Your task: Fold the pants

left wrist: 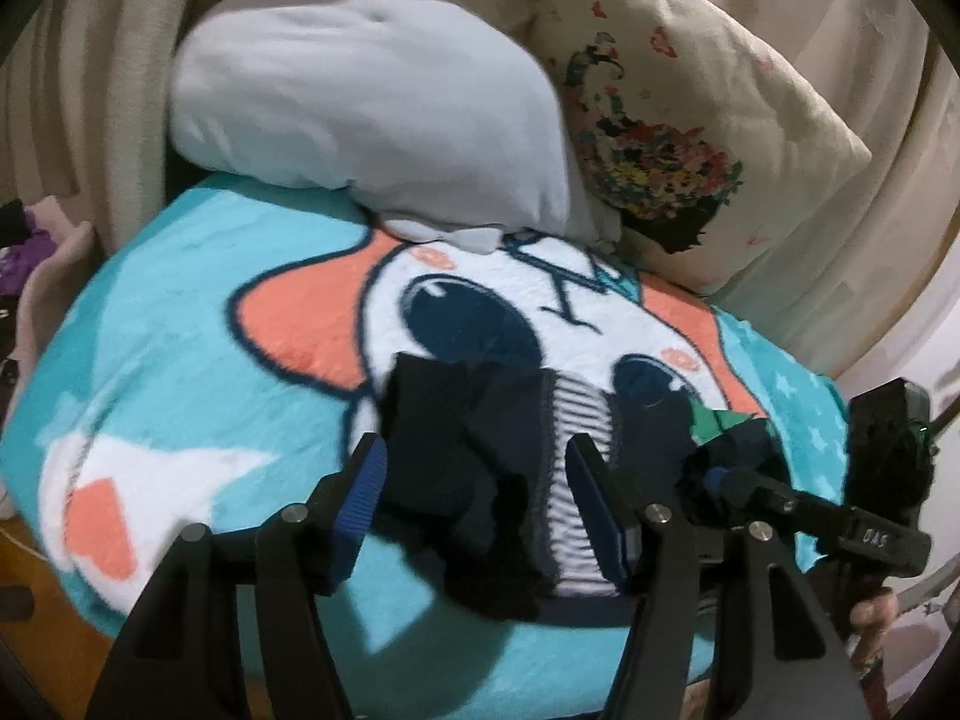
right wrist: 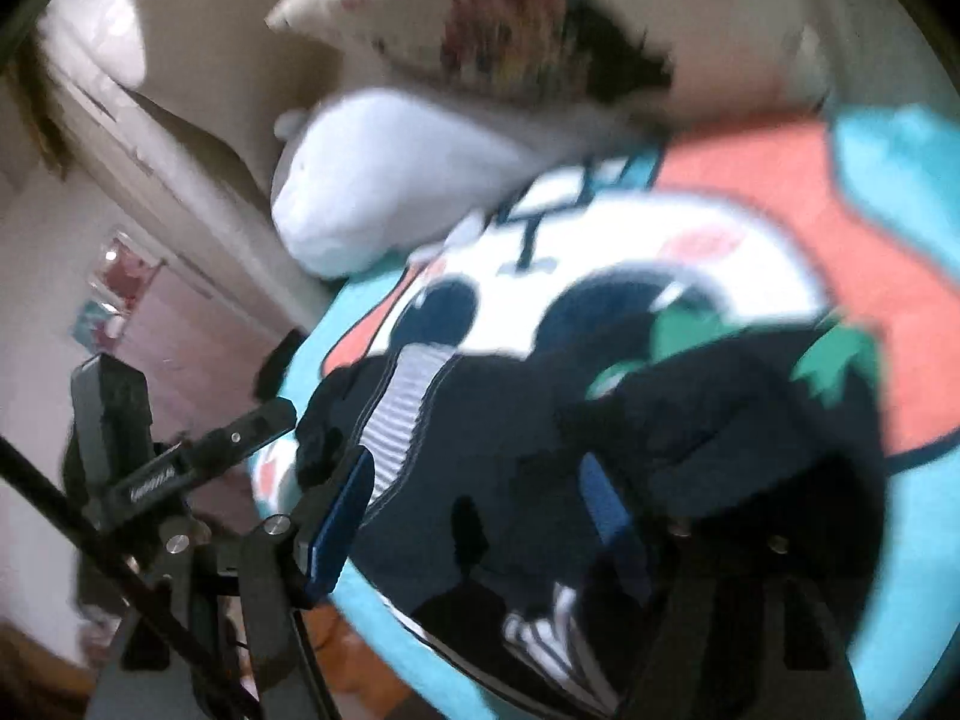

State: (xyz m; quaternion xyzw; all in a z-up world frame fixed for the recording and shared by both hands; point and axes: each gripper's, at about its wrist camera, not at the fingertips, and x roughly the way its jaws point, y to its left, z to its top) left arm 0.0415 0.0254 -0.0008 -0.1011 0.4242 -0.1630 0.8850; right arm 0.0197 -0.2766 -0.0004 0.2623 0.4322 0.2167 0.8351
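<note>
Small dark navy pants (left wrist: 474,480) with a grey-and-white striped side panel (left wrist: 579,480) lie bunched on a turquoise cartoon blanket (left wrist: 180,312). My left gripper (left wrist: 480,498) is open, its blue-padded fingers (left wrist: 366,492) on either side of the bunched cloth. In the right wrist view the pants (right wrist: 540,450) show green patches (right wrist: 678,330) at their far edge. My right gripper (right wrist: 480,510) is open over the dark cloth, the view blurred. The right gripper also shows in the left wrist view (left wrist: 750,486), at the right end of the pants.
A white plush pillow (left wrist: 372,120) and a cream cushion with a floral print (left wrist: 690,138) lie at the blanket's far end. Beige curtains (left wrist: 90,90) hang behind. The blanket's near edge drops to an orange-brown floor (left wrist: 36,552).
</note>
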